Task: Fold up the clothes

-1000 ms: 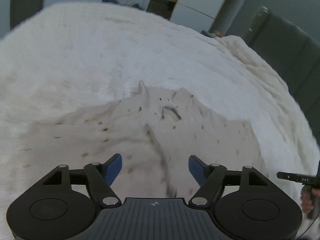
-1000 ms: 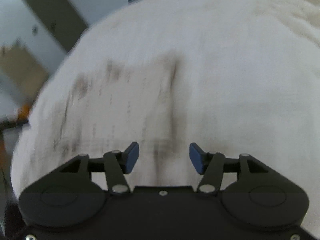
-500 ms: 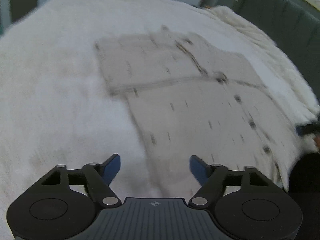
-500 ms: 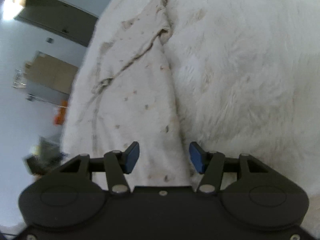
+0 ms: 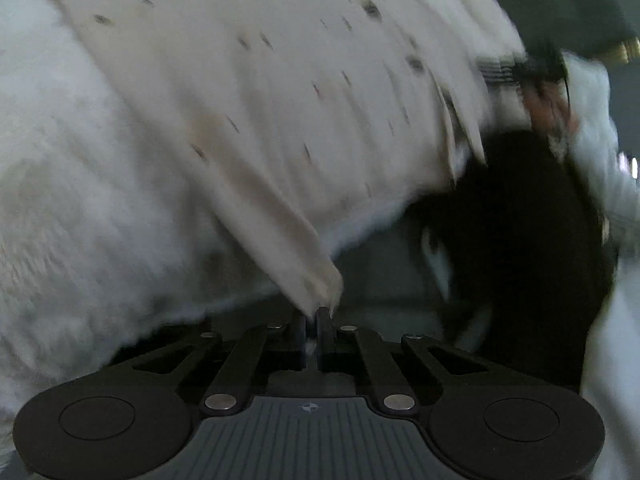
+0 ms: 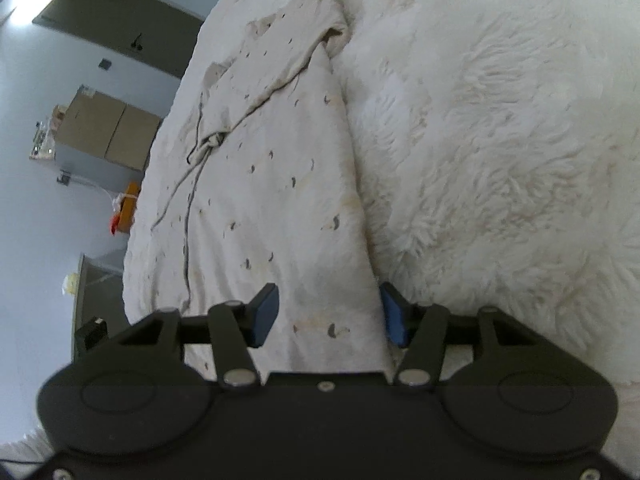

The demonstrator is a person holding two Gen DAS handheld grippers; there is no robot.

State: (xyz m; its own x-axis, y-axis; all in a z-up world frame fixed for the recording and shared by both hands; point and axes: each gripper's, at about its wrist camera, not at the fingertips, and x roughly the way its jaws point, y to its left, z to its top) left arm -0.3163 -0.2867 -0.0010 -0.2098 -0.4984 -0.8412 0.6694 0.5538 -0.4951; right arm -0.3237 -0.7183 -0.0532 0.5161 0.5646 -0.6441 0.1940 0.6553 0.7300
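I am working over a fluffy white blanket [image 6: 500, 140], my landmark here, with a cream speckled garment [image 6: 272, 184] lying spread flat on top of it. My left gripper [image 5: 315, 316] is closing on a corner of the garment at the blanket's near edge, and the cloth is already pinched between the nearly meeting jaws. My right gripper [image 6: 328, 312] is hovering with its jaws wide, straddling another garment edge without pressing it. I judge this as the grasping step before a fold. Next I am expecting to need the right jaws closing on that edge, then both corners lifting together across the blanket.
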